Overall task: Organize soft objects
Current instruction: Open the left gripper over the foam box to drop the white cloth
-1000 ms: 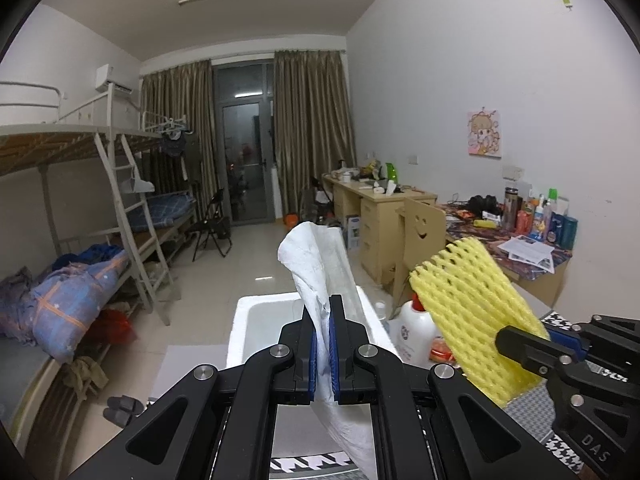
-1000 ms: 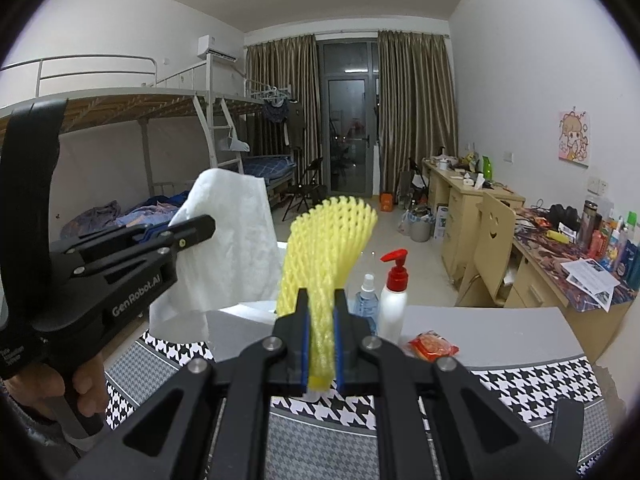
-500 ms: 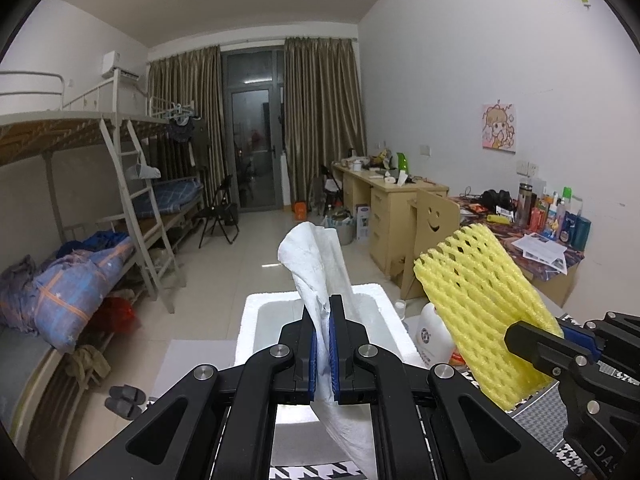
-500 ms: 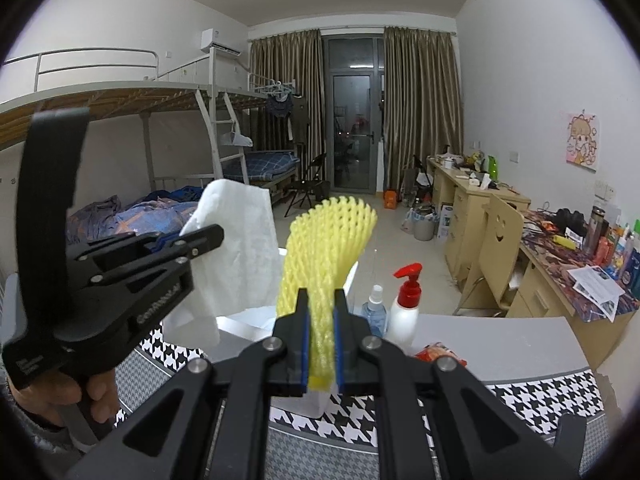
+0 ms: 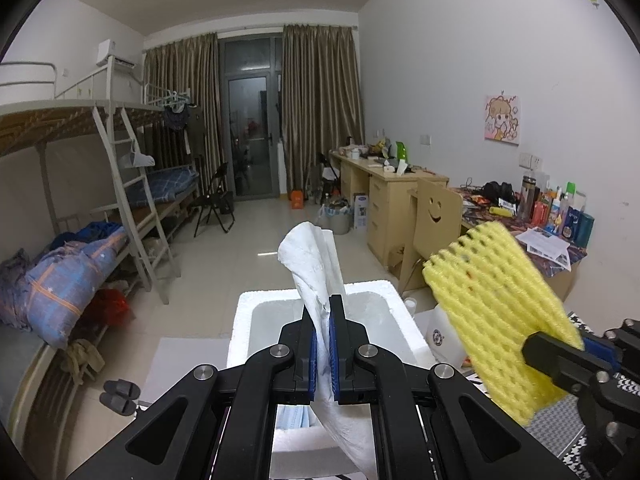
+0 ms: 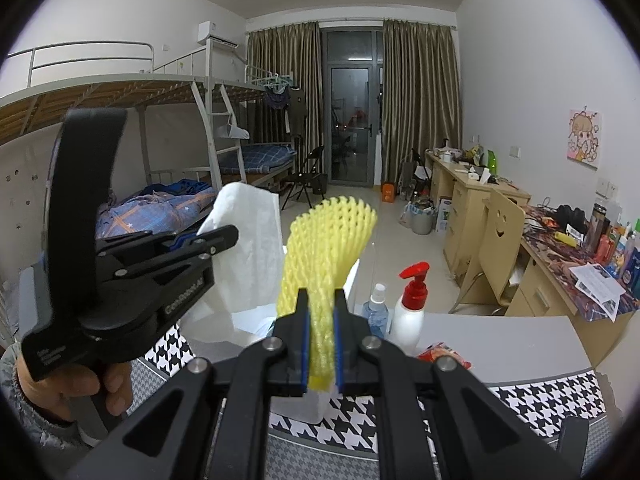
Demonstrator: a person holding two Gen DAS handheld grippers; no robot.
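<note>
My left gripper (image 5: 323, 344) is shut on a white paper towel (image 5: 314, 264) that stands up between its blue pads and hangs below them. It is held over a white foam box (image 5: 244, 320) at the table's far edge. In the right wrist view the same towel (image 6: 250, 256) shows at the left, pinched by the left gripper (image 6: 224, 236). My right gripper (image 6: 321, 344) is shut on a yellow foam fruit net (image 6: 332, 248), which sticks up from its pads. From the left wrist view that net (image 5: 496, 300) is at the right, just beside the box.
A red-capped pump bottle (image 6: 412, 312), a small spray bottle (image 6: 378, 312) and a red packet (image 6: 442, 354) stand on the grey table right of the box. A houndstooth cloth (image 6: 540, 404) covers the near table. A hand (image 6: 68, 384) holds the left gripper. Something blue (image 5: 294, 416) lies in the box.
The left gripper with the towel has moved forward over the foam box, which now fills more of its view. The right gripper with the net has edged forward alongside.
</note>
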